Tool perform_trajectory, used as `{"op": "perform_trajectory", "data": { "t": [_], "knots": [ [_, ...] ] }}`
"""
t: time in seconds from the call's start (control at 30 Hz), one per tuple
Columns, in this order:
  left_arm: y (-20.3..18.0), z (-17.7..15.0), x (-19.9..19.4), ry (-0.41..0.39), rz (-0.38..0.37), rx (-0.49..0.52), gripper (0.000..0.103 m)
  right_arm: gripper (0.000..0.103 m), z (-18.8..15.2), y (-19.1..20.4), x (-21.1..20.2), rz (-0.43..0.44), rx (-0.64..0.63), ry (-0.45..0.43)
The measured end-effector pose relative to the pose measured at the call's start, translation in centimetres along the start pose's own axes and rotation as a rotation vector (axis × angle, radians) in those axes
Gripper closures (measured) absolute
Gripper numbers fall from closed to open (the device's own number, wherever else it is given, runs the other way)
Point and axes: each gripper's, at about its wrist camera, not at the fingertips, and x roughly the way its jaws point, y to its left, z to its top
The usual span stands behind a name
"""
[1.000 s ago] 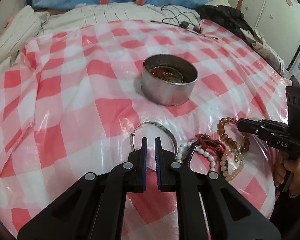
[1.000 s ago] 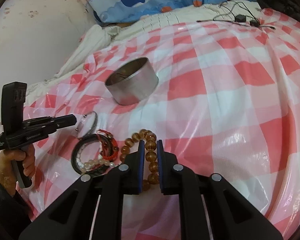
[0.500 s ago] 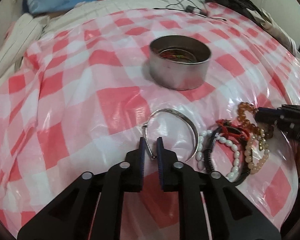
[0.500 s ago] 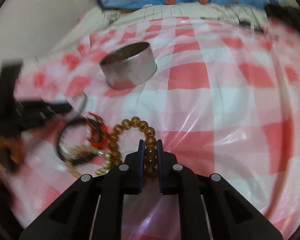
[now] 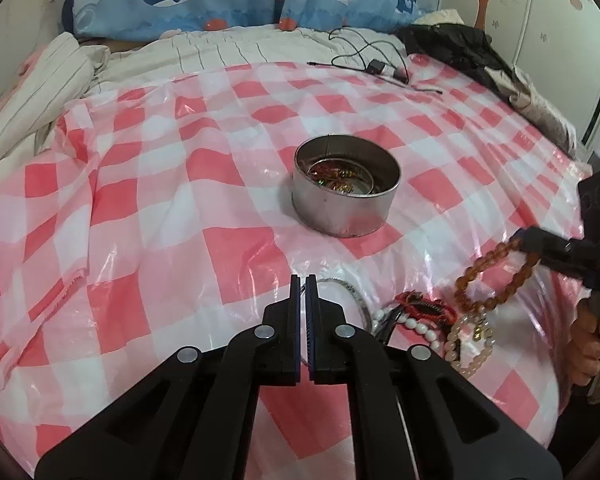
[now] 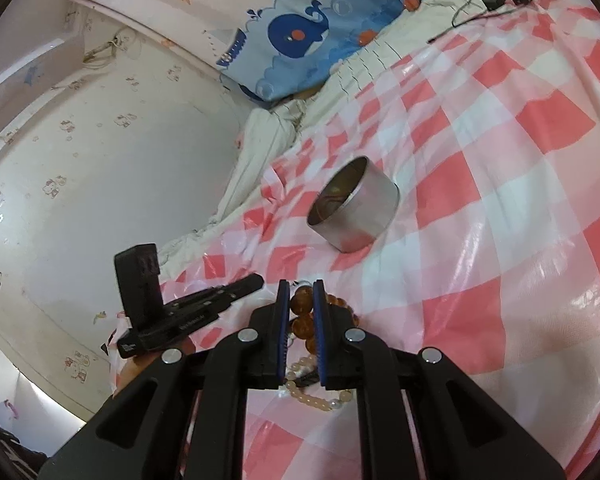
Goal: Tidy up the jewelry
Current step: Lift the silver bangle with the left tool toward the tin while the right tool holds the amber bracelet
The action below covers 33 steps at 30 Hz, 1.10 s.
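The right gripper (image 6: 301, 292) is clamping the amber bead bracelet (image 5: 496, 276), whose loop is hanging lengthwise below the fingers, above the remaining bracelets (image 5: 428, 320). The left gripper (image 5: 303, 282) is hovering with jaws closed, empty, beside the silver bangle (image 5: 354, 296). The metal tin (image 5: 346, 190) is sitting beyond.

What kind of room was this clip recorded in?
Most likely a child's bedroom: the red-and-white checked plastic sheet is spread over a bed, with a blue whale-print pillow at its head and cartoon-patterned wallpaper beside it.
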Motion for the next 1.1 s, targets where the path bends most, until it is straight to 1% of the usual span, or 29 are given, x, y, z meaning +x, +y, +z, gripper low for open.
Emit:
{"op": "perform_trajectory", "data": {
  "t": [0.1, 0.17, 0.2, 0.23, 0.3, 0.37, 0.4, 0.43, 0.5, 0.57, 0.6, 0.7, 0.8, 0.93, 1.1],
  "knots": [
    [0.2, -0.3, 0.8, 0.036, 0.015, 0.001, 0.101, 0.091, 0.1, 0.1, 0.1, -0.014, -0.008, 0.001],
    [0.2, -0.6, 1.6, 0.068, 0.025, 0.005, 0.098, 0.091, 0.0, 0.0, 0.0, -0.014, -0.003, -0.001],
    [0.2, -0.7, 1.9, 0.080, 0.030, 0.003, 0.089, 0.091, 0.1, 0.0, -0.1, -0.015, -0.002, -0.001],
    [0.3, -0.8, 2.1, 0.086, 0.040, 0.002, 0.073, 0.091, 0.1, 0.0, -0.1, -0.015, 0.000, 0.001],
    [0.2, -1.2, 2.8, 0.106, 0.050, 0.012, 0.059, 0.091, 0.0, -0.1, 0.1, -0.016, 0.003, 0.006],
    [-0.2, -1.4, 3.3, 0.116, 0.071, 0.043, 0.059, 0.091, 0.0, -0.1, 0.2, -0.017, 0.003, 0.012],
    [-0.7, -1.6, 3.4, 0.118, 0.088, 0.075, 0.063, 0.091, 0.0, -0.1, 0.2, -0.016, 0.003, 0.012],
    [-1.0, -1.6, 3.4, 0.121, 0.093, 0.103, 0.081, 0.091, 0.0, -0.1, 0.2, -0.016, 0.003, 0.011],
    [-1.9, -1.7, 3.6, 0.137, 0.119, 0.161, 0.097, 0.091, 0.0, -0.1, 0.1, -0.015, 0.005, 0.012],
    [-2.0, -1.6, 3.4, 0.140, 0.118, 0.167, 0.098, 0.091, 0.0, -0.1, 0.1, -0.012, 0.010, 0.008],
    [-1.9, -1.5, 3.2, 0.134, 0.104, 0.154, 0.098, 0.091, 0.0, -0.1, 0.1, -0.008, 0.011, 0.006],
    [-0.9, -0.5, 1.0, 0.048, -0.014, 0.047, 0.099, 0.091, 0.2, -0.1, -0.1, 0.026, 0.016, -0.010],
    [-0.4, 0.0, -0.3, -0.007, -0.059, 0.001, 0.098, 0.091, 0.4, 0.1, -0.6, 0.066, 0.023, -0.034],
    [-0.2, 0.2, -0.8, -0.033, -0.095, -0.027, 0.099, 0.091, 0.6, 0.0, -1.0, 0.095, 0.034, -0.056],
    [-0.4, 0.6, -1.5, -0.069, -0.120, -0.035, 0.099, 0.091, 0.7, 0.3, -1.4, 0.113, 0.030, -0.070]
  ]
}}
